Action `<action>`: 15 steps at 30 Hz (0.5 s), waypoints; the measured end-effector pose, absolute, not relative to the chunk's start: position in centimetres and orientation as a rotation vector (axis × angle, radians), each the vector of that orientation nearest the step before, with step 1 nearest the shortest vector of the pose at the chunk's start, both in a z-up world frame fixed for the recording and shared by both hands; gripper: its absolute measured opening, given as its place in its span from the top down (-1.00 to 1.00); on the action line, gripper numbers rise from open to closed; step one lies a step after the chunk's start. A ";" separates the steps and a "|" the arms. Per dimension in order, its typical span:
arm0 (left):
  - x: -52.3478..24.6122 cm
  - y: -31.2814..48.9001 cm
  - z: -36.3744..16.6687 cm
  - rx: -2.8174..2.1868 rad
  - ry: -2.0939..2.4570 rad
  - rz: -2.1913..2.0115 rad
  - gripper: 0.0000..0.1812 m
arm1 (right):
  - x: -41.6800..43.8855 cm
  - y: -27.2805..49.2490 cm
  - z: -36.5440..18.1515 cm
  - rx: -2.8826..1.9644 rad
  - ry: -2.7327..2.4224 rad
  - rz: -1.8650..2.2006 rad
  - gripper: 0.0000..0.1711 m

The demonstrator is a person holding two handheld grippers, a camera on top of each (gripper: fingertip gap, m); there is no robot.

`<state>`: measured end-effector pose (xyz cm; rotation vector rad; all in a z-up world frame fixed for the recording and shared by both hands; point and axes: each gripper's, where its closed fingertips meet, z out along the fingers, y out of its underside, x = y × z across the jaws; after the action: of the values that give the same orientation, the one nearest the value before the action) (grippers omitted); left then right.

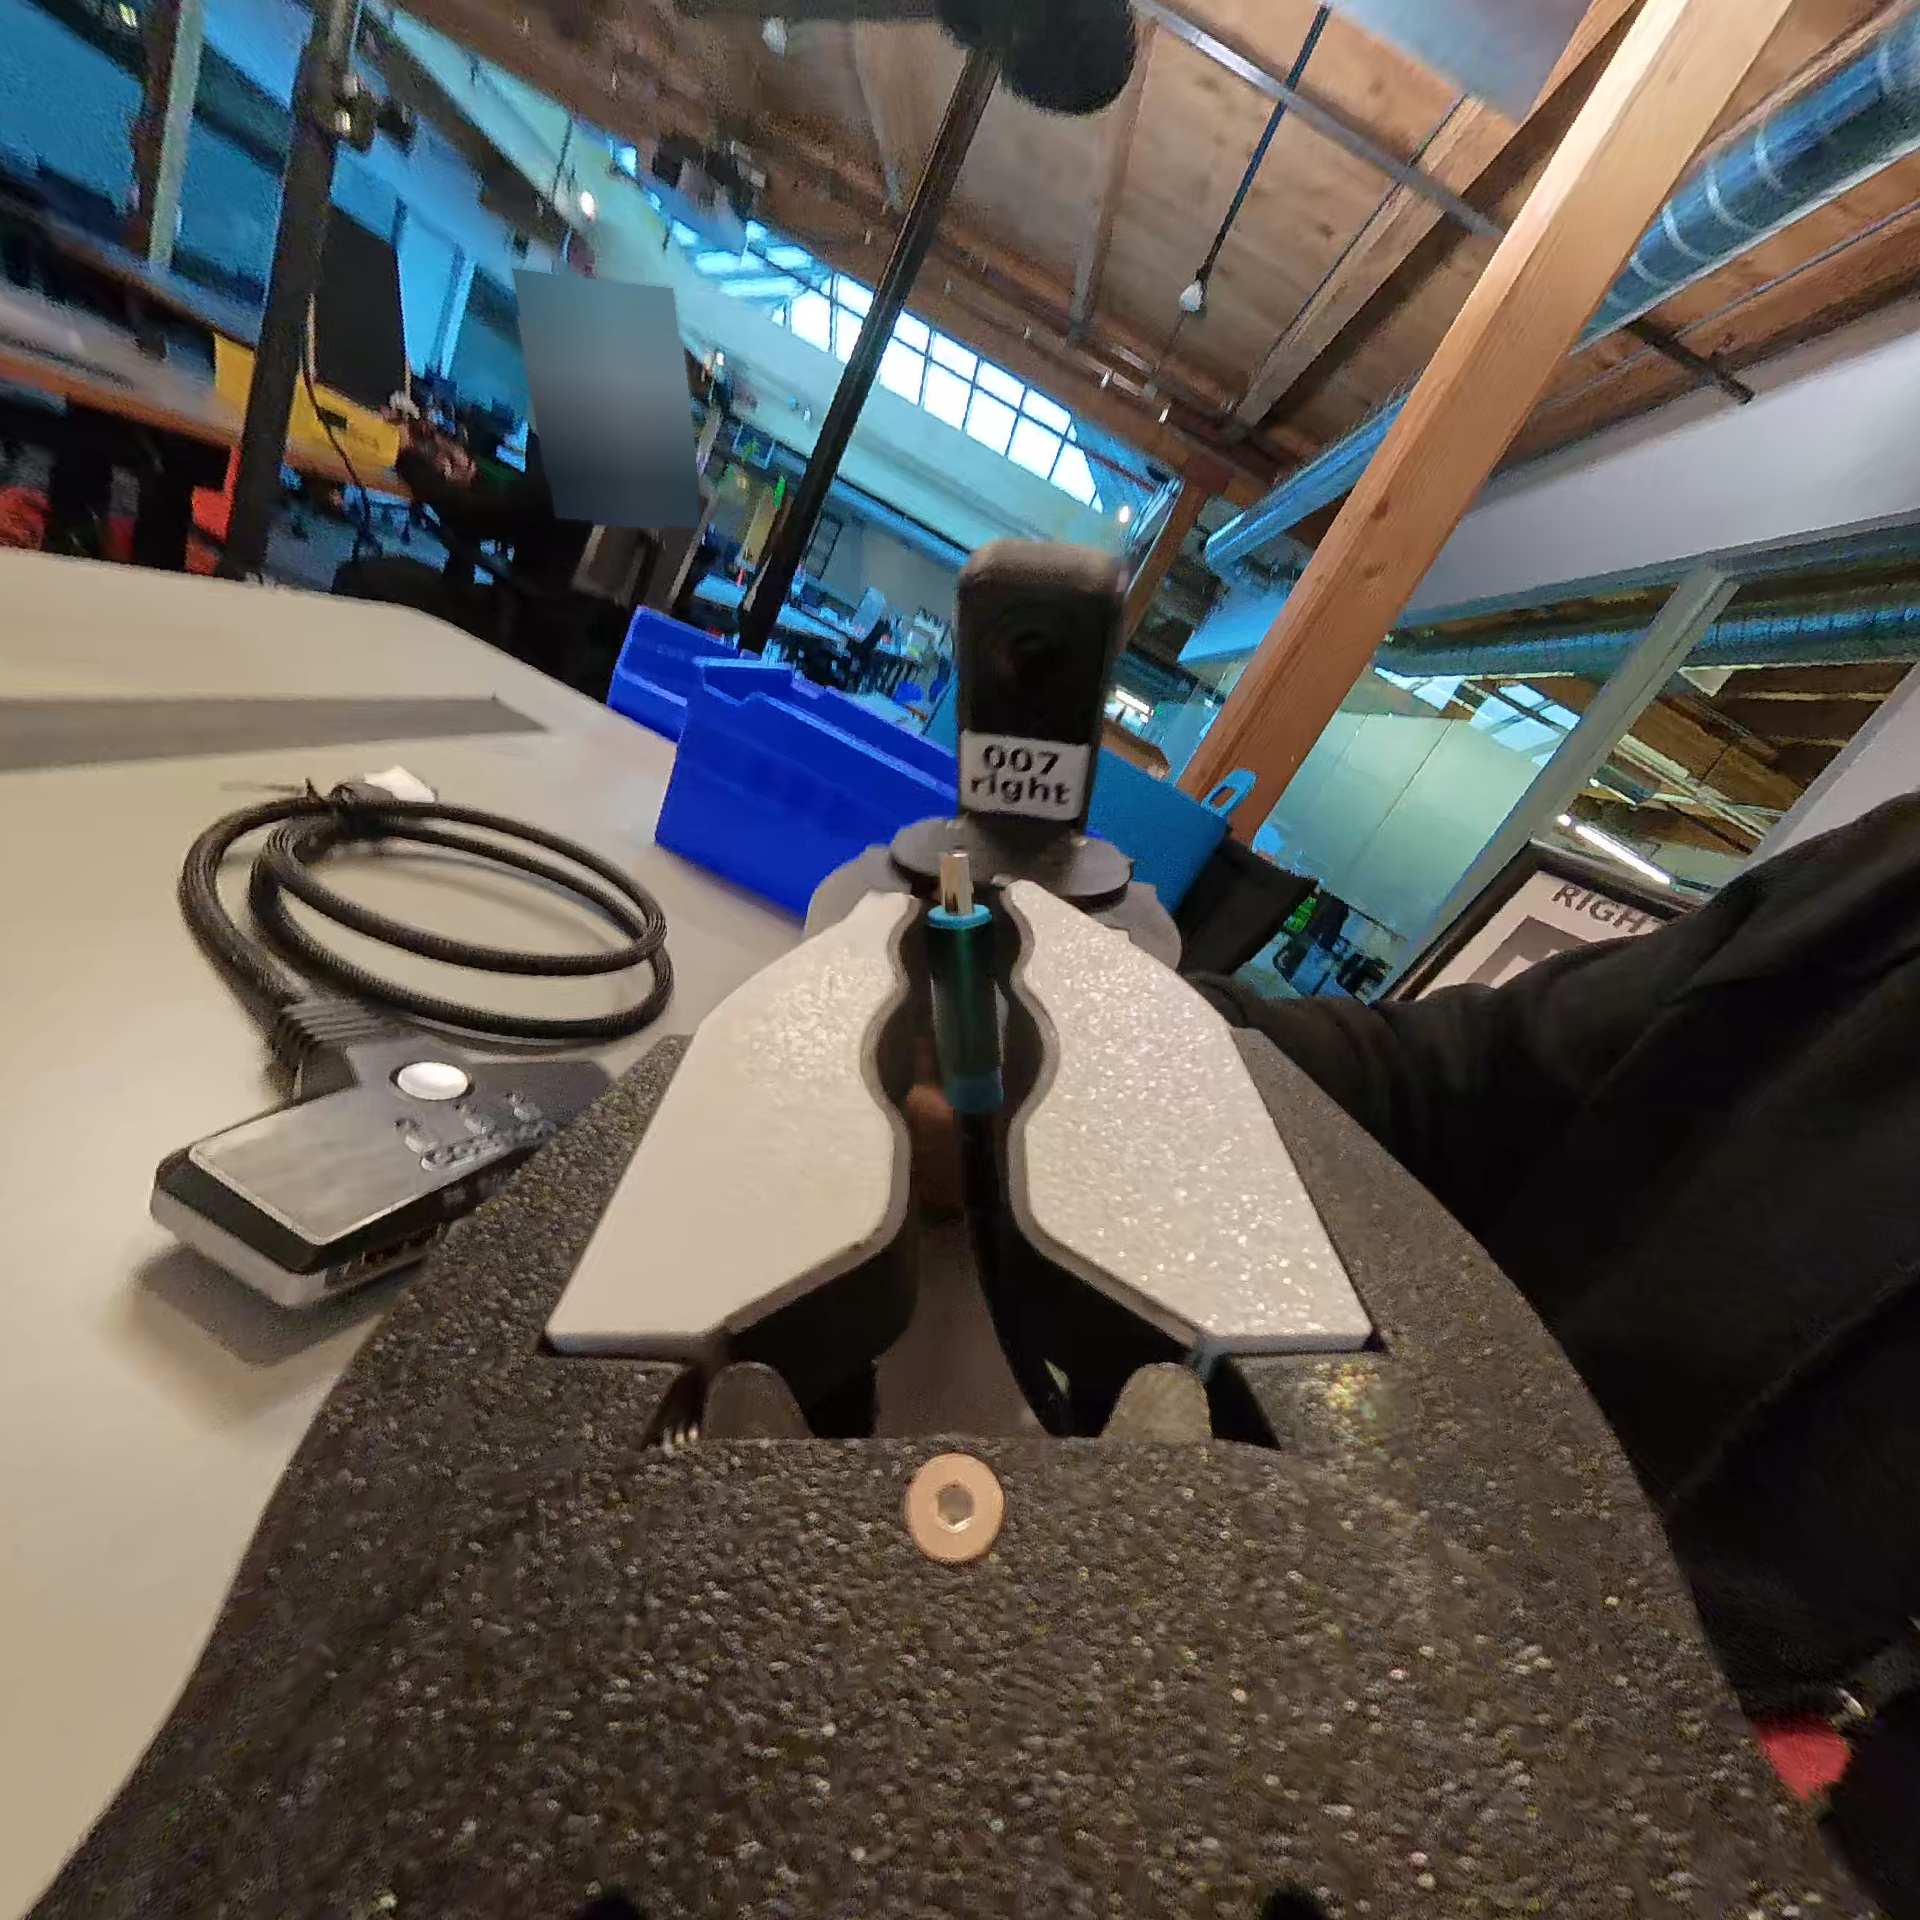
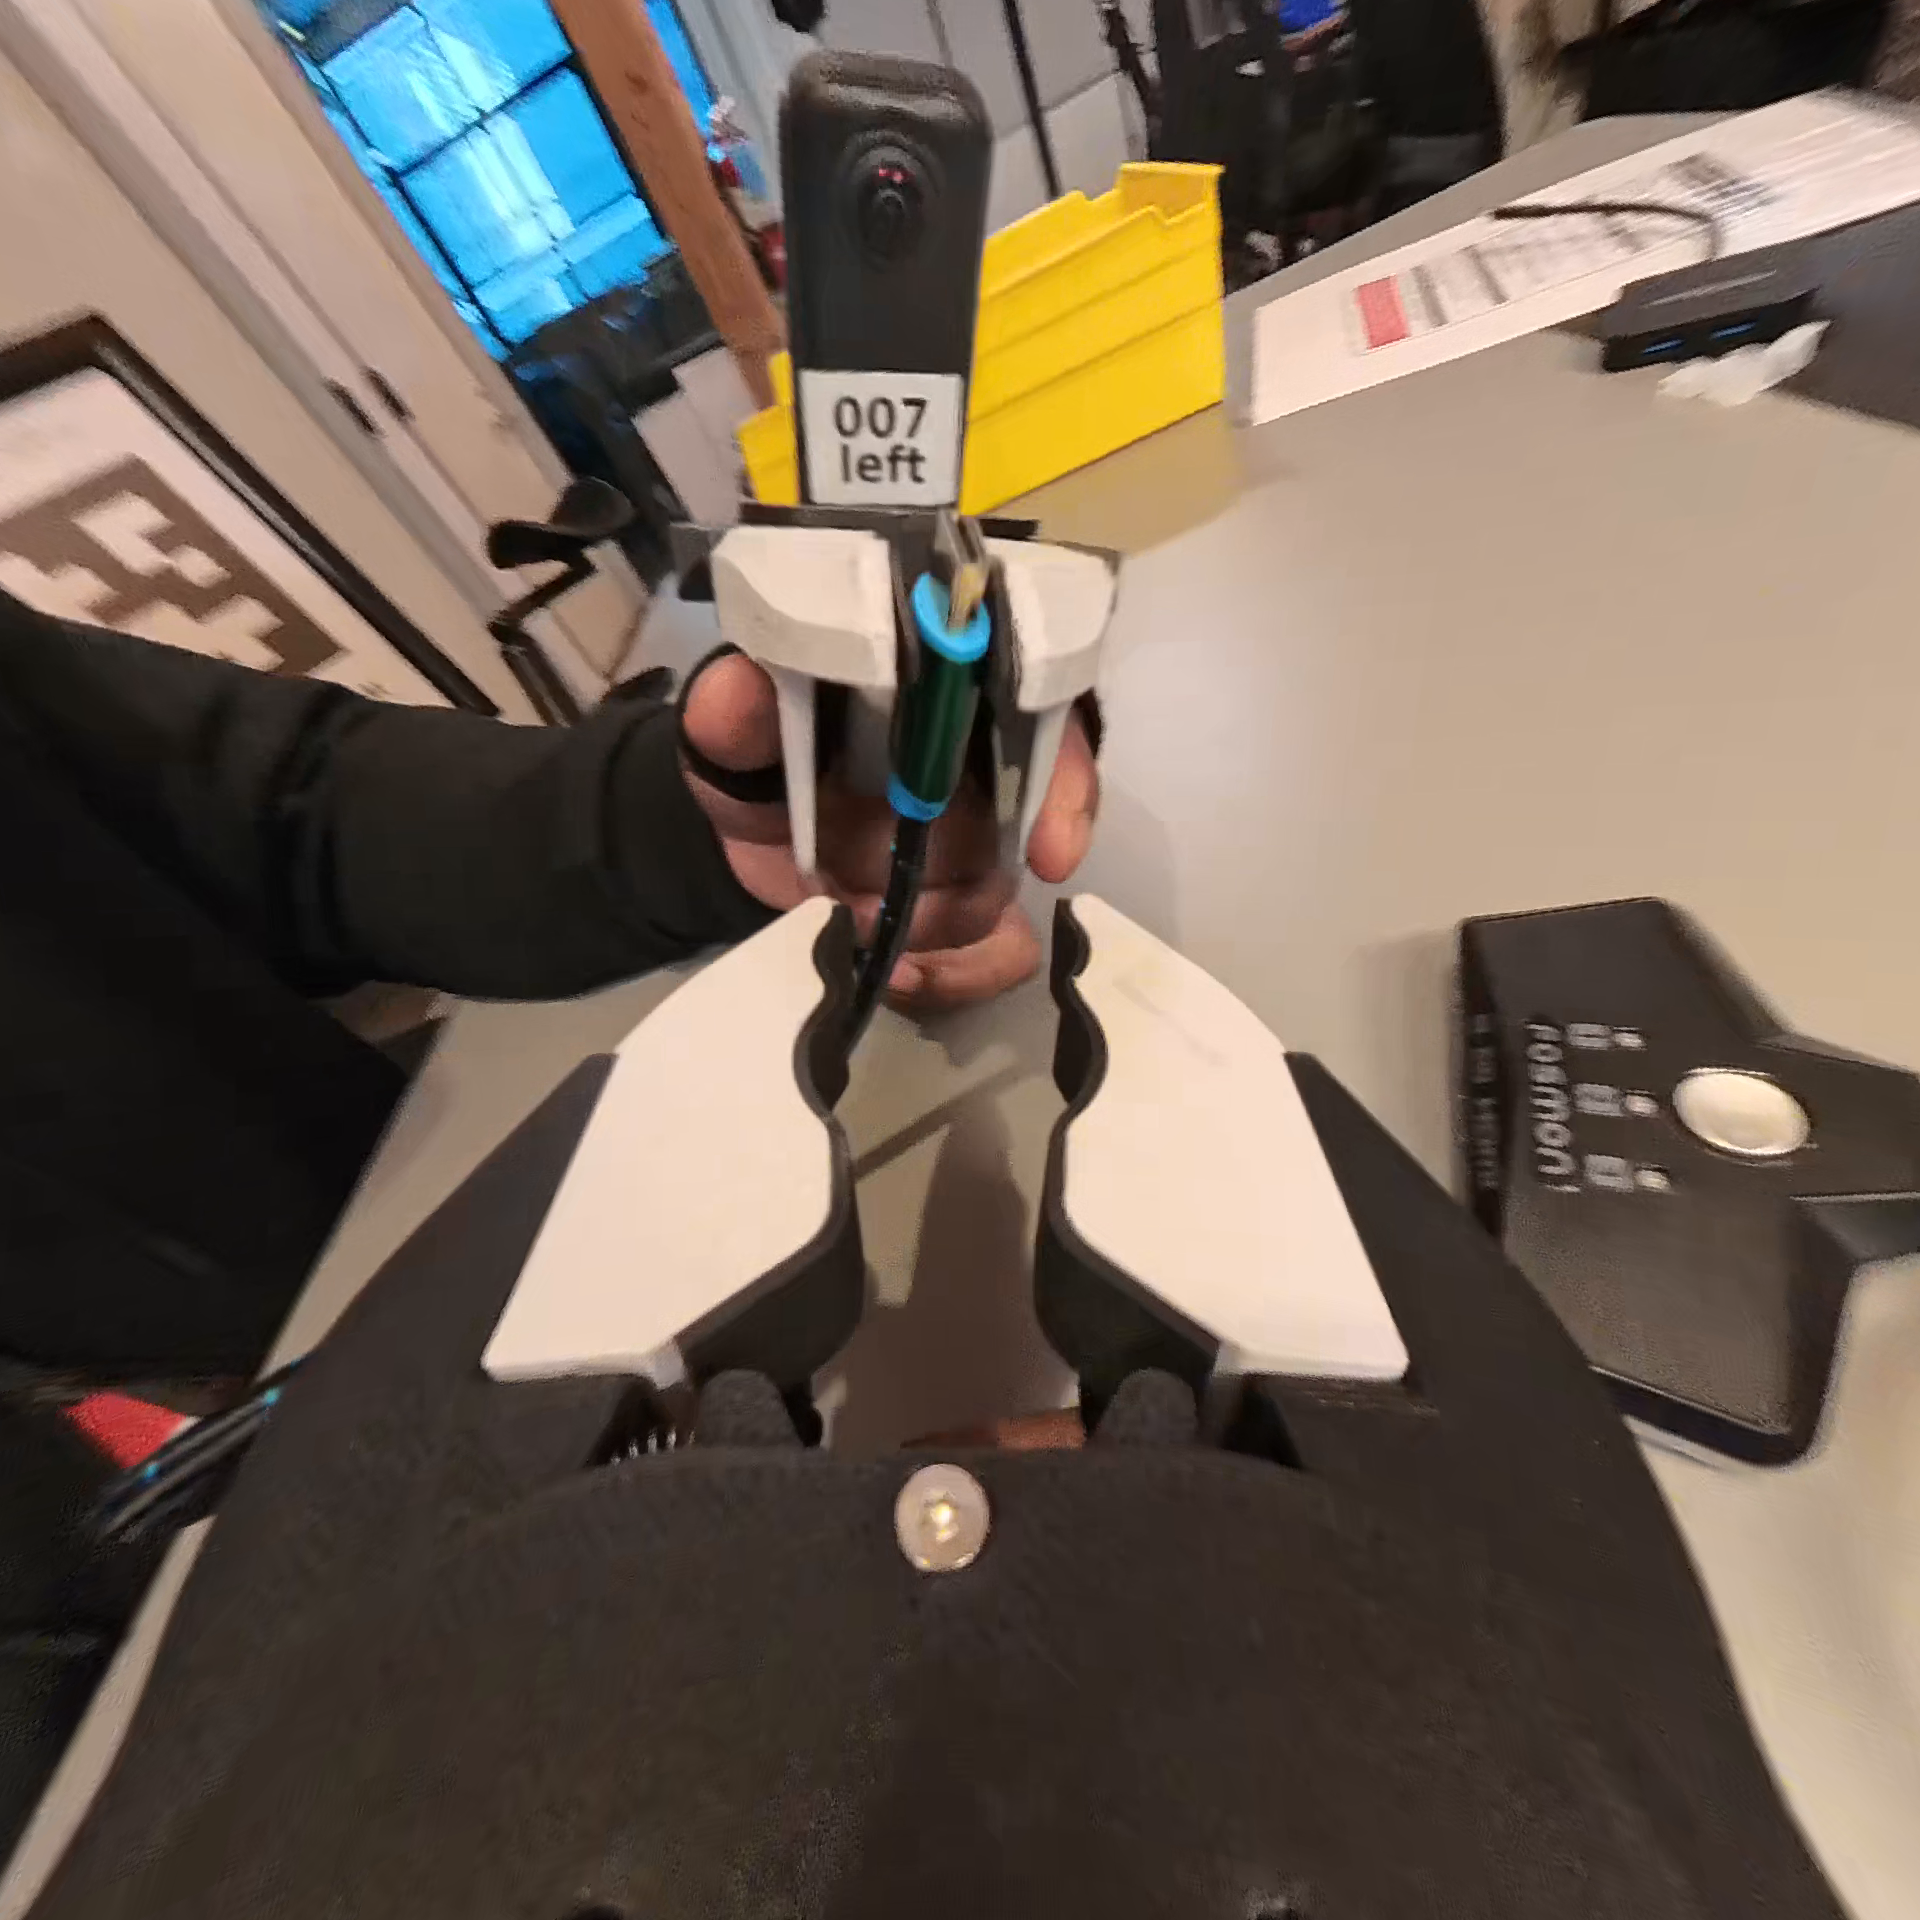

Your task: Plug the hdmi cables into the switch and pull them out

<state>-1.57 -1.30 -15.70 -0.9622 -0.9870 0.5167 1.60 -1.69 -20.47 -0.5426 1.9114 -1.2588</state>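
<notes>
Gripping a green HDMI plug (image 1: 964, 1013) with blue collars, left gripper (image 1: 951, 935) fingers are nearly closed around it, metal tip up. Black switch (image 1: 343, 1174), round white button, lies on the grey surface (image 1: 125, 1455) beside a coiled braided cable (image 1: 416, 914).

Right view: right gripper (image 2: 945, 935) fingers (image 2: 1174, 1143) parted, empty, white textured faces; switch (image 2: 1662, 1164) lies right.

Switch (image 1: 353, 1164) on table (image 1: 125, 935), coiled cable (image 1: 416, 914) behind, bins (image 1: 790, 790) beyond.
</notes>
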 end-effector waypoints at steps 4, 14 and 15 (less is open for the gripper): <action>-1.8 -1.0 -15.5 -0.947 -0.963 0.541 0.87 | 2.4 -1.0 -19.8 -0.522 1.778 -1.198 0.72; -2.3 -1.0 -15.6 -0.950 -0.961 0.542 0.87 | 2.0 -1.5 -19.6 -0.456 1.777 -1.232 0.93; -2.4 -1.0 -15.6 -0.952 -0.965 0.547 0.87 | 2.0 -1.6 -19.6 -0.450 1.778 -1.241 0.93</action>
<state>-2.37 -1.03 -15.59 -0.9522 -0.9653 0.5468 1.96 -1.58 -19.58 -0.4498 1.7784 -1.2406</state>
